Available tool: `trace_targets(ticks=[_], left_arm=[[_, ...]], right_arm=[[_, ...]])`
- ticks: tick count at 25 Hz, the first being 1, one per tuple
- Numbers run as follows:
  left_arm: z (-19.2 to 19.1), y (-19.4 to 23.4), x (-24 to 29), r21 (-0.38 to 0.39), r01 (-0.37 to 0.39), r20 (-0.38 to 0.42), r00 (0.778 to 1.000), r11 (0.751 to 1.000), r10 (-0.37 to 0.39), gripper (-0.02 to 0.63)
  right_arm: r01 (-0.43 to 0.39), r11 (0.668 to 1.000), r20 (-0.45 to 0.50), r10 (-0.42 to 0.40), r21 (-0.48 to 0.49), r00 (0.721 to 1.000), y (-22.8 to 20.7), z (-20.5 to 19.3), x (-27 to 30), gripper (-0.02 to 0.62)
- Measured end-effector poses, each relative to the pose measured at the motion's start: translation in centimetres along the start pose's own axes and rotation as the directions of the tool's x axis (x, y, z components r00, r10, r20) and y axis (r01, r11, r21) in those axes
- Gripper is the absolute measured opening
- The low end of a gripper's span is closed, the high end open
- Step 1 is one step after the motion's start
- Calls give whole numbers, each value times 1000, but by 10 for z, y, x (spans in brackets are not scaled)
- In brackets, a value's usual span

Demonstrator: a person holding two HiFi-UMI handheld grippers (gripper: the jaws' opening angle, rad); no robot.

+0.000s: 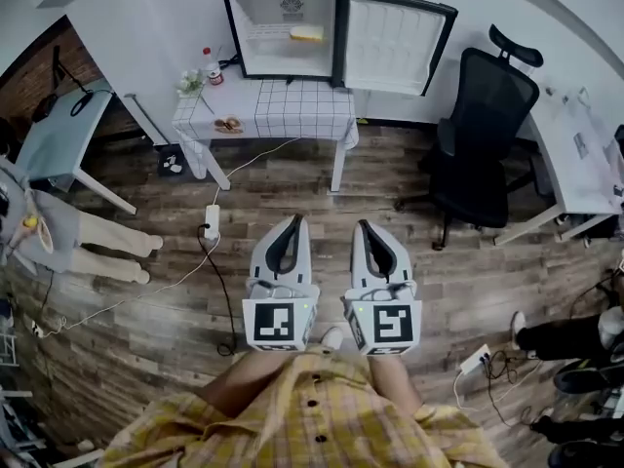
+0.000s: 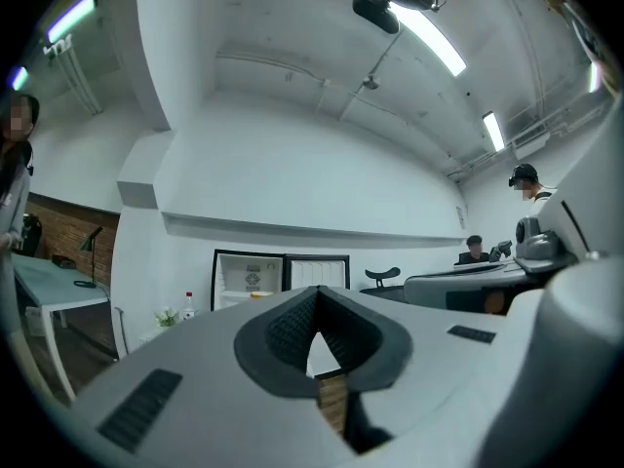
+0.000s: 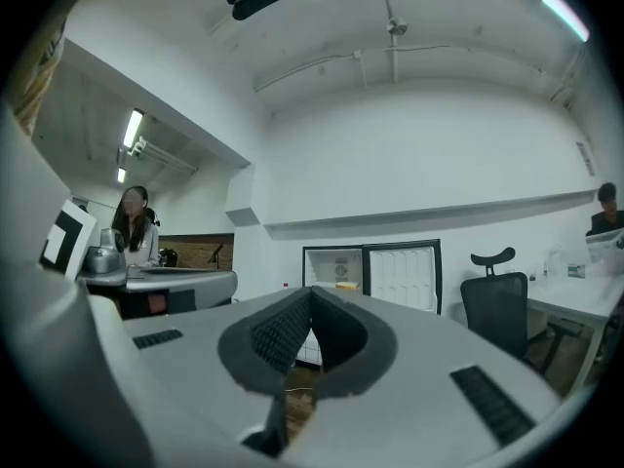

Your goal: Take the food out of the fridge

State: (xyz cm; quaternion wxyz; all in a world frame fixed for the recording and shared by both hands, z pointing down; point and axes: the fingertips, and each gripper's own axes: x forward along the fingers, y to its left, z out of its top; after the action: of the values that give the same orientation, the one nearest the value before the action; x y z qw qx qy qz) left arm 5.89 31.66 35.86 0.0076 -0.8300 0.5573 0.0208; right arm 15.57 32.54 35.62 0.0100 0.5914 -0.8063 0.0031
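1. Clearly, in the head view, the fridge [image 1: 289, 29] stands open on the far side of a checked table [image 1: 292, 115], with its door [image 1: 395, 42] swung to the right. The food [image 1: 306, 33], a pale yellow block, lies on a shelf inside with its long axis running left to right. The left gripper [image 1: 295, 220] and right gripper [image 1: 363, 225] sit side by side near the person, well apart from the fridge. The food is far ahead, lined up a little closer to the left one. Both cubes carry square markers. No words can be read.
2. In the left gripper view, the left gripper [image 2: 318, 294] has its jaw tips together with nothing between them. The food [image 2: 261, 294] shows far off, left of the tips. A round label inside the fridge [image 2: 252, 273] is too small to read.
3. In the right gripper view, the right gripper [image 3: 312, 291] is likewise closed and empty. The food [image 3: 346, 286] lies far ahead, slightly right of the tips. Both need to open, I judge, before any grasp.
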Motion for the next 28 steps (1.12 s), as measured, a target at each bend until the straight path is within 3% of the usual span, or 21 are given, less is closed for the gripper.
trace_targets(ticks=[9, 19, 28], left_arm=[[5, 26, -21, -14, 6, 9, 1000, 1000, -5, 5], [6, 80, -52, 3, 46, 33, 998, 999, -46, 5], [-7, 118, -51, -10, 29, 21, 999, 1000, -29, 5]], right_arm=[[3, 1000, -12, -3, 14, 1000, 31, -1, 3, 6], [-6, 1000, 18, 6, -8, 1000, 98, 1, 18, 6], [6, 1000, 5, -6, -15, 1000, 113, -10, 44, 6]])
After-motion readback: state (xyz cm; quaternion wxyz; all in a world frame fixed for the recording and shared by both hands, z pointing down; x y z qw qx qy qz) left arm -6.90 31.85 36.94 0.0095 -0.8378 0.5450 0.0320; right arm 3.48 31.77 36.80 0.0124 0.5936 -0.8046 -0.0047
